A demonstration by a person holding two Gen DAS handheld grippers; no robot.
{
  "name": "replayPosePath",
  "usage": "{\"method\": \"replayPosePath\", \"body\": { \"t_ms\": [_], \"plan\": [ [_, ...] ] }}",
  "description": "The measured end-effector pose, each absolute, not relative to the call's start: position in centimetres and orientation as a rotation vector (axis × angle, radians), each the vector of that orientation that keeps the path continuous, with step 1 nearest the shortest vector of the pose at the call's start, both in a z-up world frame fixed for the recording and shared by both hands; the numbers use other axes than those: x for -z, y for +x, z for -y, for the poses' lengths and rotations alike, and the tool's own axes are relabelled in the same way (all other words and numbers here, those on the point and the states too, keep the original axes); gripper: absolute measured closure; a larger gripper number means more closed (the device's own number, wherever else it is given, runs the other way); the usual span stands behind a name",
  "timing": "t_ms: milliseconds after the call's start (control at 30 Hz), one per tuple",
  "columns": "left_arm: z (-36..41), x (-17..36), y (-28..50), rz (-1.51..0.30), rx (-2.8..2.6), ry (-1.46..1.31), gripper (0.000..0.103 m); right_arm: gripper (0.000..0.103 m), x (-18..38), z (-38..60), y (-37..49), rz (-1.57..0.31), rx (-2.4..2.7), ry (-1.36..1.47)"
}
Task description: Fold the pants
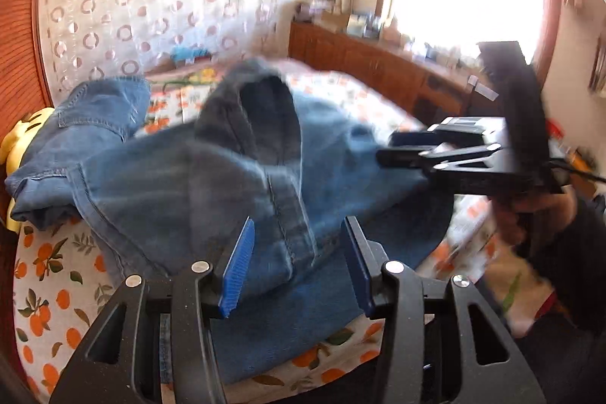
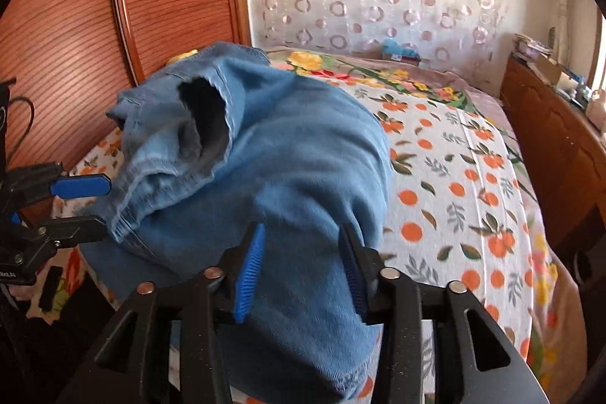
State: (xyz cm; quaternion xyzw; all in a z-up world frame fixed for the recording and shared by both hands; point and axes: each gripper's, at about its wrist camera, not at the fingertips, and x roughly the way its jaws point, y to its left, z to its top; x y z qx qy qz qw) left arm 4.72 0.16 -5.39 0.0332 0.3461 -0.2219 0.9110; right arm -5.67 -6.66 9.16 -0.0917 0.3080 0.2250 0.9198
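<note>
I see both my left gripper (image 1: 299, 264) and right gripper (image 2: 303, 271) part-open, jeans (image 2: 288, 146) loose between jaws, on the bedsheet (image 2: 473, 177).

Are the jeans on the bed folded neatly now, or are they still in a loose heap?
Loose heap: the jeans lie bunched on the bed, one leg opening gaping, layers rumpled.

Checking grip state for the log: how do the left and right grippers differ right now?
The left gripper has a seamed denim fold of the jeans between its open jaws; the right gripper straddles a smooth, bulging part. The left sits beside the bunched hem end near the headboard; the right sits toward the open bedsheet. Both are open, pads not pressing.
</note>
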Motion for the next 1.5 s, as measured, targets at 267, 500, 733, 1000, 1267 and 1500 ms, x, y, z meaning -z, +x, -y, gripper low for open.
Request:
{"method": "replayPosePath", "body": {
  "t_ms": [267, 500, 733, 1000, 1267, 1500],
  "plan": [
    [-0.8, 7.6, 5.1, -0.746, 0.406, 0.102, 0.06, 0.033, -6.6, 6.7, -6.7, -0.639, -0.414, -0.134],
    [-1.9, 7.3, 4.6, -0.742, 0.416, 0.068, 0.078, 0.018, -5.5, 7.9, -7.0, -0.606, -0.41, 0.004],
    [-6.3, 4.3, 3.2, -0.631, 0.327, -0.052, 0.083, 0.017, -5.7, 7.8, -7.8, -0.601, -0.407, 0.003],
    [-9.6, 5.8, 3.0, -0.691, 0.283, -0.128, 0.084, 0.017, -4.7, 8.5, -7.5, -0.598, -0.415, 0.016],
    [-9.2, 7.4, 2.5, -0.746, 0.294, -0.108, 0.084, 0.017, -4.5, 8.7, -6.8, -0.598, -0.414, 0.015],
    [-9.3, 6.2, 2.2, -0.737, 0.258, -0.07, 0.077, 0.017, -4.5, 8.8, -6.6, -0.602, -0.407, 0.01]
  ]
}}
